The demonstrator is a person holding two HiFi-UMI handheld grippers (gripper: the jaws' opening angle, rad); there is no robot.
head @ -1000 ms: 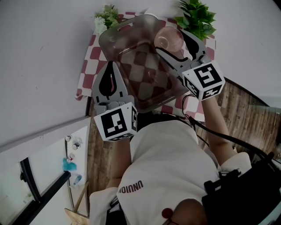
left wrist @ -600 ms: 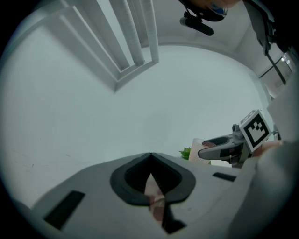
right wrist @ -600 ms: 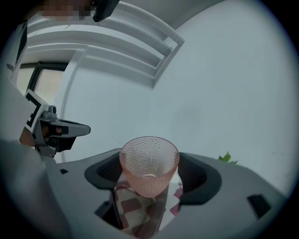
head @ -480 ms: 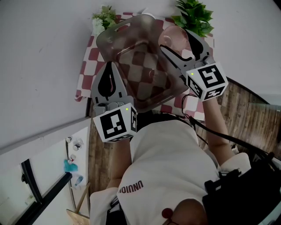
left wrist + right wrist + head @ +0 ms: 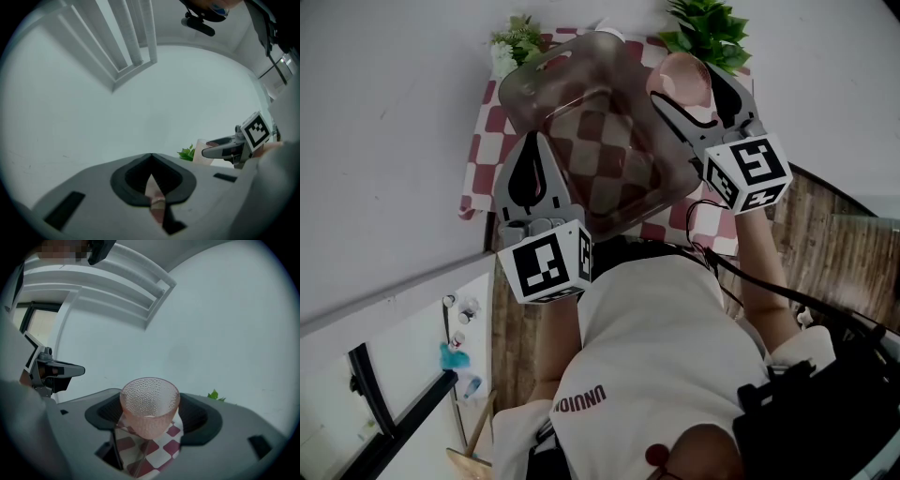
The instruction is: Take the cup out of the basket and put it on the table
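Observation:
A pink dimpled glass cup [image 5: 680, 80] [image 5: 150, 404] sits between the jaws of my right gripper [image 5: 686, 84] [image 5: 149, 425], which is shut on it. The cup hangs at the far right rim of a clear brownish basket [image 5: 520, 89], over the checkered cloth. My left gripper [image 5: 536, 141] [image 5: 151, 187] is shut on the basket's near left rim; a thin sliver of that rim shows between its jaws. From the left gripper view, the right gripper [image 5: 225, 149] and the cup [image 5: 200, 157] appear at the right.
A red-and-white checkered cloth [image 5: 483, 141] covers the small table against the white wall. A green plant [image 5: 710, 28] stands at the far right and a white-flowered plant [image 5: 514, 42] at the far left. Wooden floor [image 5: 825, 244] lies below.
My right gripper has carried the cup up and to the far right, from inside the basket to its rim. The basket has shifted slightly left and away.

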